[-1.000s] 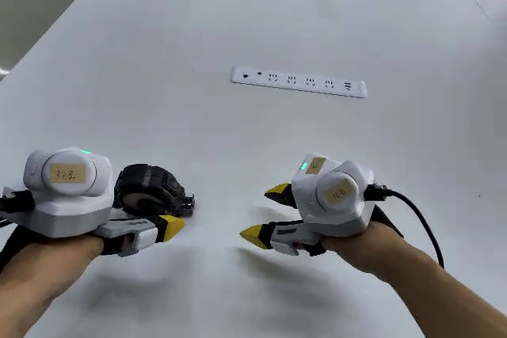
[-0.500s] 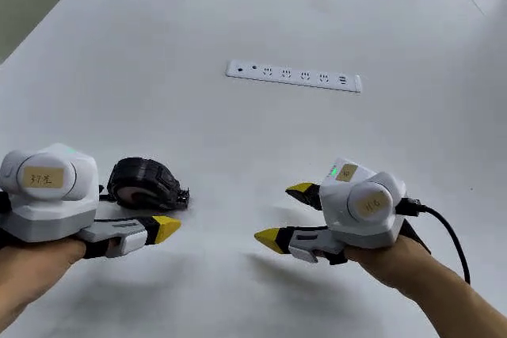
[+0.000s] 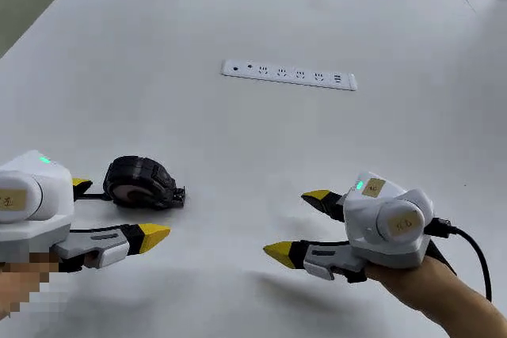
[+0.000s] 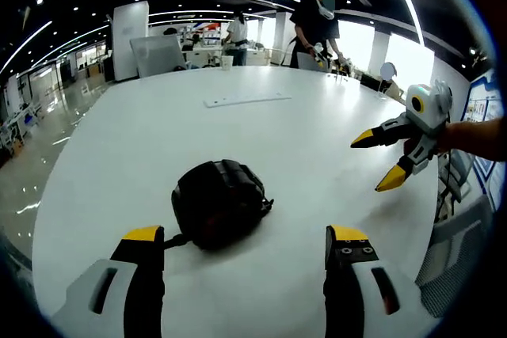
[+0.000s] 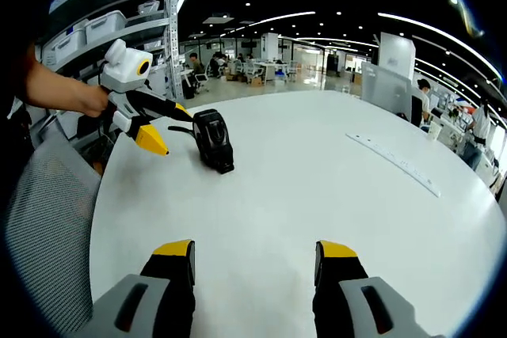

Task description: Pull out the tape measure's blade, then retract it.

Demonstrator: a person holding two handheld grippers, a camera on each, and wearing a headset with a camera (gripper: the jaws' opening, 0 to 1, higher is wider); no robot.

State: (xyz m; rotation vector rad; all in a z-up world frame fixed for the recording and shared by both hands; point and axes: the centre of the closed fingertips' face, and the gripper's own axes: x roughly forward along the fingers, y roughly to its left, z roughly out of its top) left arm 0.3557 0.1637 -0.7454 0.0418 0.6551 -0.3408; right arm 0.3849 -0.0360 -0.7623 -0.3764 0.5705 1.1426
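A black, rounded tape measure (image 3: 141, 183) with a ribbed case lies at the near left of a smooth white desk (image 3: 238, 140), blade not pulled out, just beyond the wide-spread, yellow-tipped jaws of the left hand-held gripper (image 3: 116, 210). The right hand-held gripper (image 3: 298, 224), also spread and empty, hovers well apart at the near right. Gripped off-centre, the round case could skid across the slick desk.

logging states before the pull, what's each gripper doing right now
Left gripper: open, holding nothing; the tape measure lies just ahead of its jaws, ungripped.
Right gripper: open, holding nothing.
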